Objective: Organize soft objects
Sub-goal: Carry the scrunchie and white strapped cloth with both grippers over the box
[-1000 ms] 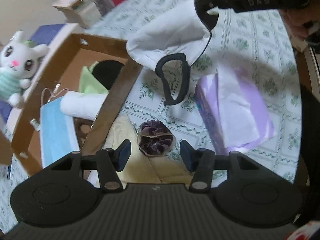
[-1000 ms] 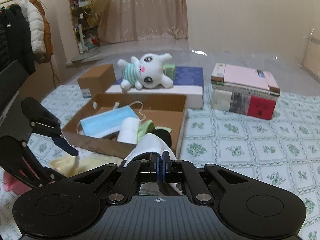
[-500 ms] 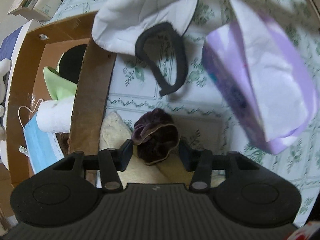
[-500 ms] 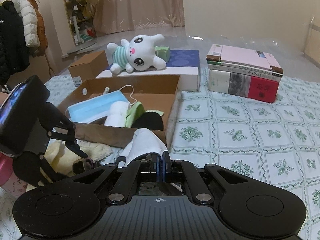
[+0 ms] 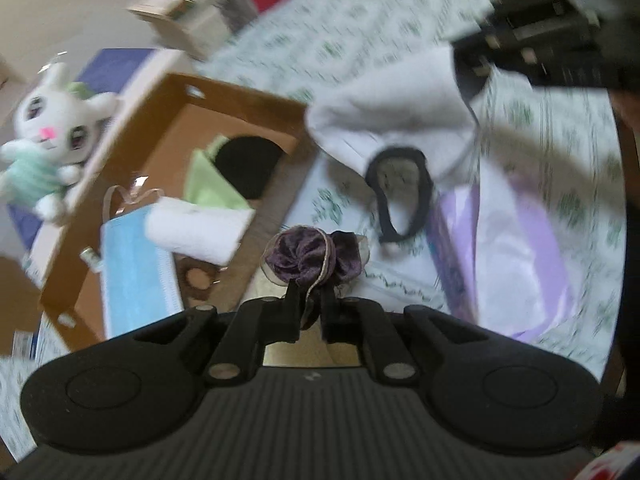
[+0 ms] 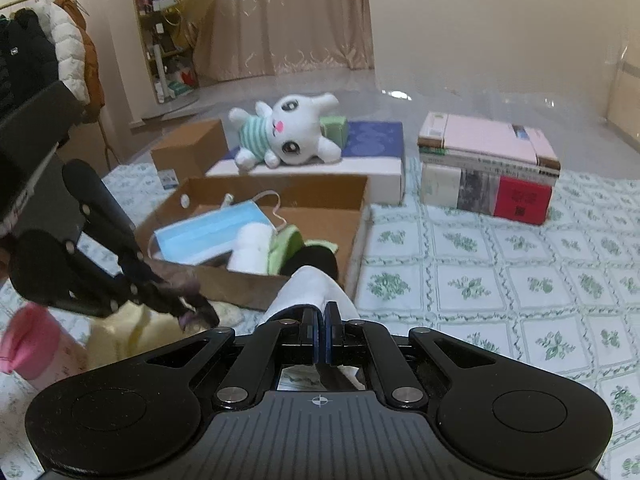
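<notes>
The purple scrunchie (image 5: pixel 316 258) is pinched tight in the left gripper (image 5: pixel 310 300), just above the yellow cloth (image 6: pixel 120 334) beside the cardboard box (image 5: pixel 240 100). The right gripper (image 6: pixel 320 320) is squeezed on a white cloth mask (image 5: pixel 392 116), near the box.

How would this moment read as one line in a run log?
left gripper: shut on purple scrunchie | right gripper: shut on white cloth | cardboard box: partly filled
</notes>
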`<state>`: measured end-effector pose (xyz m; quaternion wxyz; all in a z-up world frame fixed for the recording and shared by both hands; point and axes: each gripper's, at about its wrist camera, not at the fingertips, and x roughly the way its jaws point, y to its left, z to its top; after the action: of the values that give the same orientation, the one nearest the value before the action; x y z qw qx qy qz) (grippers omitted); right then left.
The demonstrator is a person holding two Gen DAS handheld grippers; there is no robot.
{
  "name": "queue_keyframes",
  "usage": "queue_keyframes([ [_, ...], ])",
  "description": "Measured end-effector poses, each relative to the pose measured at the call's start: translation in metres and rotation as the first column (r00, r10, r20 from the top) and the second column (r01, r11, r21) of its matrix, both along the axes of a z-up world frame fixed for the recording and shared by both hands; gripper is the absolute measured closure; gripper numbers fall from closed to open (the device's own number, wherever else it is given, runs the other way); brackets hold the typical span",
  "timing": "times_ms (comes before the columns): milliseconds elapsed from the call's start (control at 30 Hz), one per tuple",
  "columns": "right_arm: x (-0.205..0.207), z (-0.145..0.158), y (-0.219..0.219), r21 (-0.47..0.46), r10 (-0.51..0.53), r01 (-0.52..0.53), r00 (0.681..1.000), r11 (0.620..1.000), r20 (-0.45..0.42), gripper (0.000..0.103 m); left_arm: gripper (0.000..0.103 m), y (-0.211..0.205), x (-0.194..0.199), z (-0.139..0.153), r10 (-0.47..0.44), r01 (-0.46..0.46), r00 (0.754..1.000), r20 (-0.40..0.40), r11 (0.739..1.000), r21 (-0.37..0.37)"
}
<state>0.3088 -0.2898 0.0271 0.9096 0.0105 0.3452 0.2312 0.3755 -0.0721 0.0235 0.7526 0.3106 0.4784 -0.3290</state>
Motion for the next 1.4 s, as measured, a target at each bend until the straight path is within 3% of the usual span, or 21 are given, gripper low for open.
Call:
queue_keyframes([
  [300, -0.017, 0.046, 0.021, 0.023, 0.026, -0.028, 0.999, 0.999, 0.046, 0.100, 0.095, 0.038, -0.024, 0.052, 0.203, -0.198, 0.978, 0.051, 0.976, -0.095],
  [600, -0.015, 0.068, 0.044, 0.063, 0.043, -0.046, 0.998, 0.997, 0.039, 0.100, 0.095, 0.071, -0.036, 0.075, 0.309, -0.297, 0.948, 0.078, 0.946, -0.129],
  [1400, 0.047, 0.064, 0.083, -0.001, 0.052, -0.052, 0.999, 0.999, 0.005, 0.100, 0.095, 0.102, 0.007, 0.053, 0.454, -0.433, 0.885, 0.104, 0.884, -0.176],
])
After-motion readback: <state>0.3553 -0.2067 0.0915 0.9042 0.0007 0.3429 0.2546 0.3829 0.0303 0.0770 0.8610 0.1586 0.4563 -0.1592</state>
